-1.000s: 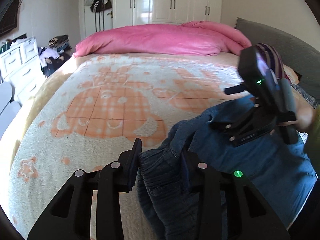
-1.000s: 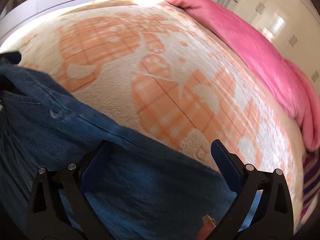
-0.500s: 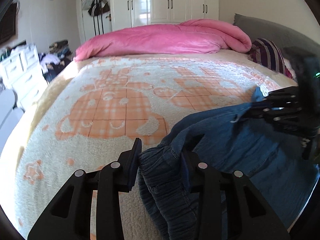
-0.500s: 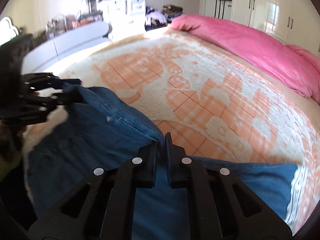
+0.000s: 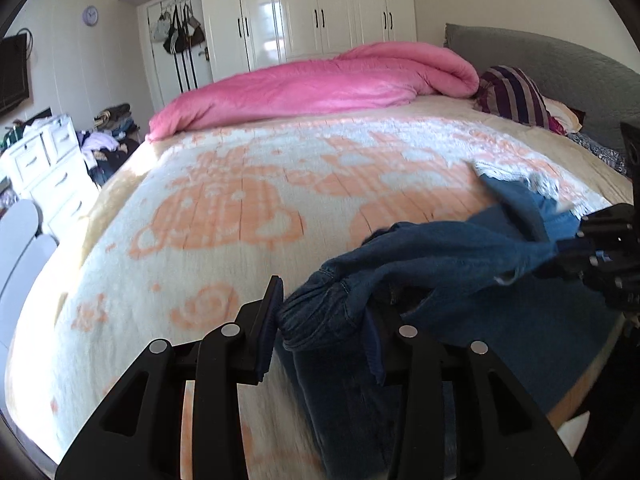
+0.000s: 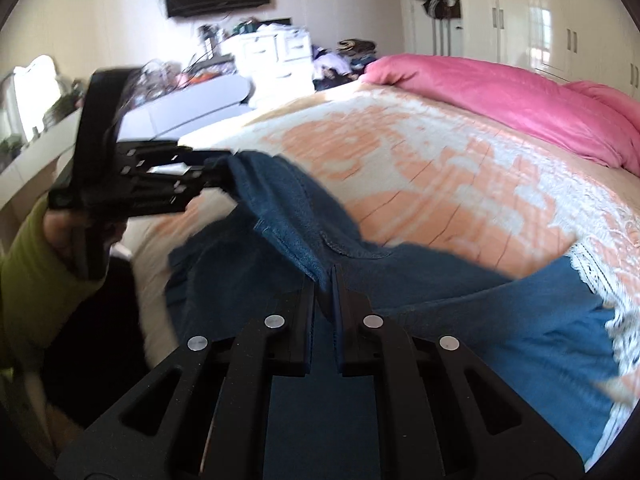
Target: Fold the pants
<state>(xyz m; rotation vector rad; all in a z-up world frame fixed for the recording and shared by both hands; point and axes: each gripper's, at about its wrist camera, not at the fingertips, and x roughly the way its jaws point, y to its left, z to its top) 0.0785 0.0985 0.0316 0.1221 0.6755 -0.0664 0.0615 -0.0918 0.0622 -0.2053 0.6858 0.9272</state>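
Blue denim pants (image 5: 436, 256) lie at the near edge of the bed, partly lifted. My left gripper (image 5: 324, 308) is shut on a bunched thick end of the pants (image 5: 320, 316). My right gripper (image 6: 323, 280) is shut on a fold of the pants (image 6: 460, 320) further along. The cloth hangs stretched between the two grippers. The left gripper shows in the right wrist view (image 6: 208, 176) holding the raised end. The right gripper shows at the right edge of the left wrist view (image 5: 580, 252). A pale frayed hem (image 6: 600, 292) lies on the bed.
The bed carries a cream and orange blanket (image 5: 248, 208) with a pink duvet (image 5: 320, 88) at its far side and a striped pillow (image 5: 512, 96). White drawers (image 5: 44, 160) and clothes piles stand left. A grey headboard (image 5: 560, 68) is on the right.
My right gripper went from open over the pants to shut on them. Both grippers have lifted and pulled the pants, and the views have swung upward over the bed.
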